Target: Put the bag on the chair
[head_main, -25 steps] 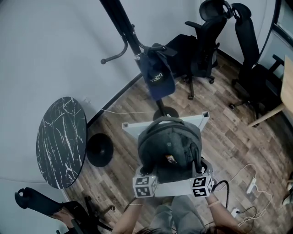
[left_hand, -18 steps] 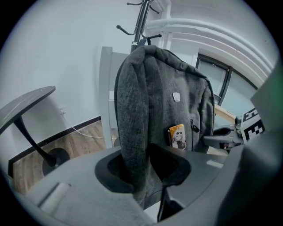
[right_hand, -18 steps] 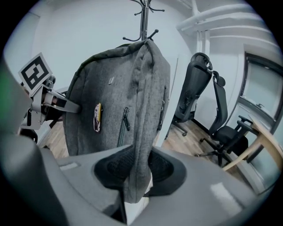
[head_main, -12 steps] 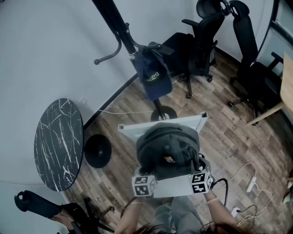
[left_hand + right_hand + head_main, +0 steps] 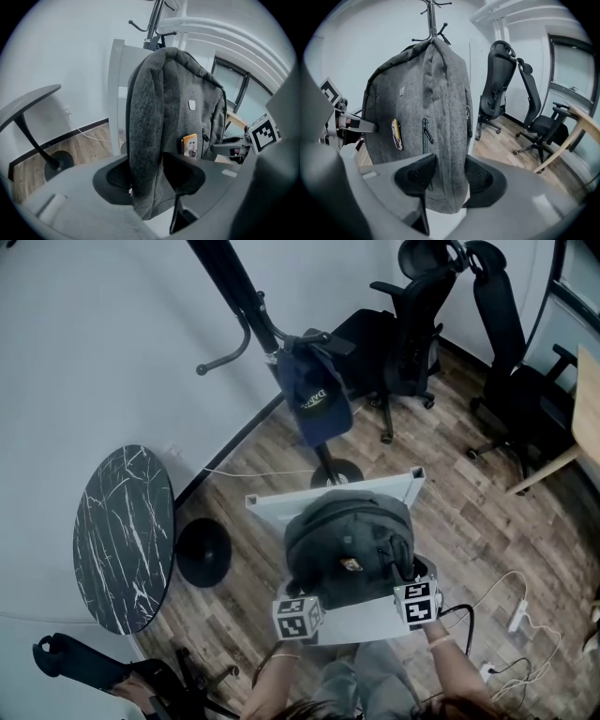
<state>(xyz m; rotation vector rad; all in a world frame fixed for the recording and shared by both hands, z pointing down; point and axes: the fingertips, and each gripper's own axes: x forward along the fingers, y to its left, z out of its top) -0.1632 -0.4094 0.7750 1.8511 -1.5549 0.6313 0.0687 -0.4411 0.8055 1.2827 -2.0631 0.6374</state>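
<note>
Evidently the bag is already set down and the grip is being let go. At the front-left corner of the seat is the left gripper [image 5: 301, 600]; its jaws have just been opening and now stand wide, with the left side edge of the grey felt backpack [image 5: 347, 542] between them, loose rather than pinched. The backpack stands upright on the seat of the white flat-backed chair [image 5: 272, 505], towards the back edge; its rear panel meets the backrest, which I judge is what keeps it standing without help. A bare strip of seat shows along the front edge, between the two grippers. At the front-right corner is the right gripper [image 5: 406, 577]; its jaws have likewise just been opening and are spread, with the backpack's right side edge between them; the fabric hangs close to the pads but is not squeezed. Holding it low on both sides suits a wide, soft bag, since that keeps it level and square to the backrest. Each gripper will probably need to draw straight back towards the person; a pad snagging the felt could pull the backpack forward off the front edge.
</note>
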